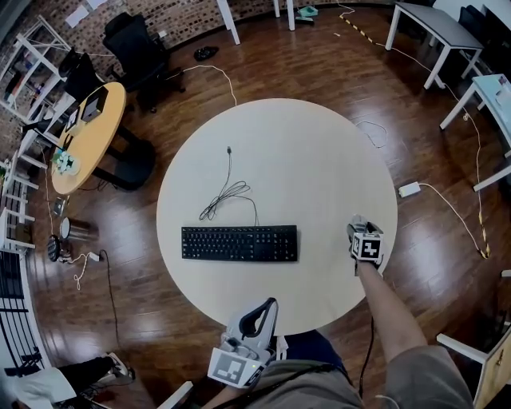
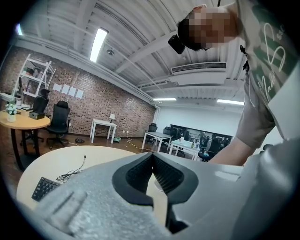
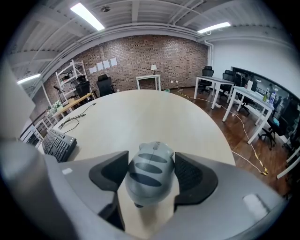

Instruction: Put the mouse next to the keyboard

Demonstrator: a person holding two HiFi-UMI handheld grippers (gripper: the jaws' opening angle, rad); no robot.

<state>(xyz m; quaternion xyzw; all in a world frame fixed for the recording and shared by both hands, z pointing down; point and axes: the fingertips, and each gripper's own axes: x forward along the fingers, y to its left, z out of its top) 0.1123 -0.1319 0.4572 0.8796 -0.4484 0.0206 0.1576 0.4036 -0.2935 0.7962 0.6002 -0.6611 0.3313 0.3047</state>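
Observation:
A black keyboard (image 1: 239,243) lies in the middle of the round white table (image 1: 303,152), its cable (image 1: 227,192) coiled behind it. A grey striped mouse (image 3: 151,180) sits between the pads of my right gripper (image 3: 151,164), which is shut on it. In the head view this gripper (image 1: 357,228) holds the mouse (image 1: 356,223) near the table's right edge, well to the right of the keyboard (image 3: 58,143). My left gripper (image 1: 269,306) hangs at the table's near edge, shut and empty, its tips (image 2: 152,157) meeting.
An orange round table (image 1: 92,136) and a black office chair (image 1: 136,48) stand at the far left. White desks (image 1: 431,24) stand at the far right. A white power adapter (image 1: 409,189) with cables lies on the wooden floor to the right.

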